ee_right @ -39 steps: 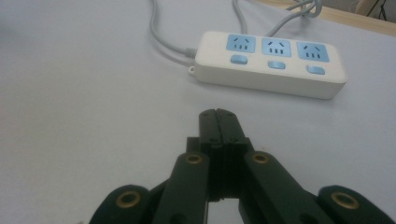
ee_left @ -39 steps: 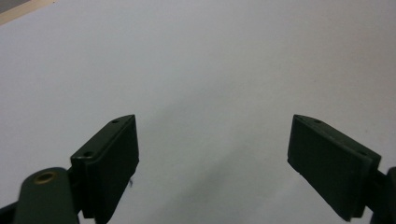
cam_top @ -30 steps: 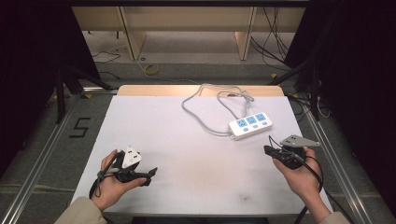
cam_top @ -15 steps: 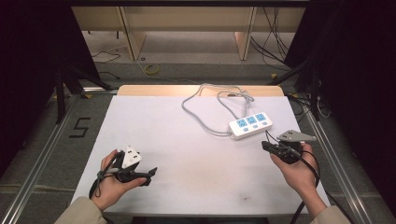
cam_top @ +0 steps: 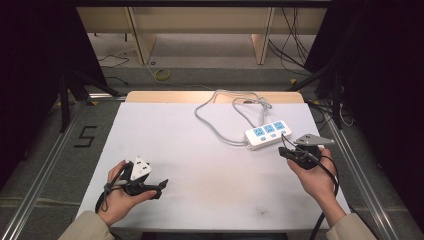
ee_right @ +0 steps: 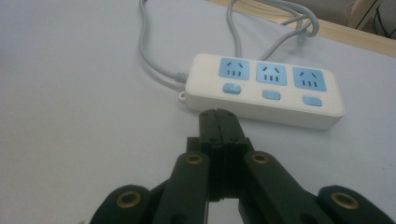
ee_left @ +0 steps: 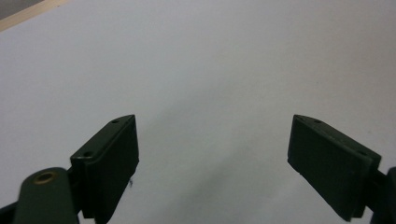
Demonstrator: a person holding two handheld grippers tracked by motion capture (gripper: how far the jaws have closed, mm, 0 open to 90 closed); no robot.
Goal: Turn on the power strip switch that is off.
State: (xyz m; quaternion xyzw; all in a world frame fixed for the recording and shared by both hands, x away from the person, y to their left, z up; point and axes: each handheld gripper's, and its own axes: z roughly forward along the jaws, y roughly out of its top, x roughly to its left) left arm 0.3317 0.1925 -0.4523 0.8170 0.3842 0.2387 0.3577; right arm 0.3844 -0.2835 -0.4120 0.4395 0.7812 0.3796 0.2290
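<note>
Power strip point(ee_right: 264, 88) just beyond closed right claw point(ee_right: 217, 116)

One number to read
A dark "5" marked on the floor point(cam_top: 86, 136), left of the table point(cam_top: 165, 130); nothing else legible.

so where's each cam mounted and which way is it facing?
High view: above the person's side, facing forward and down on the table; both hands, left gripper, right gripper.
Left gripper view: rides that gripper, looks along open jaws at bare tabletop.
Right gripper view: rides that gripper, looks past shut jaws at the power strip.
Shared: power strip, high and right gripper views.
</note>
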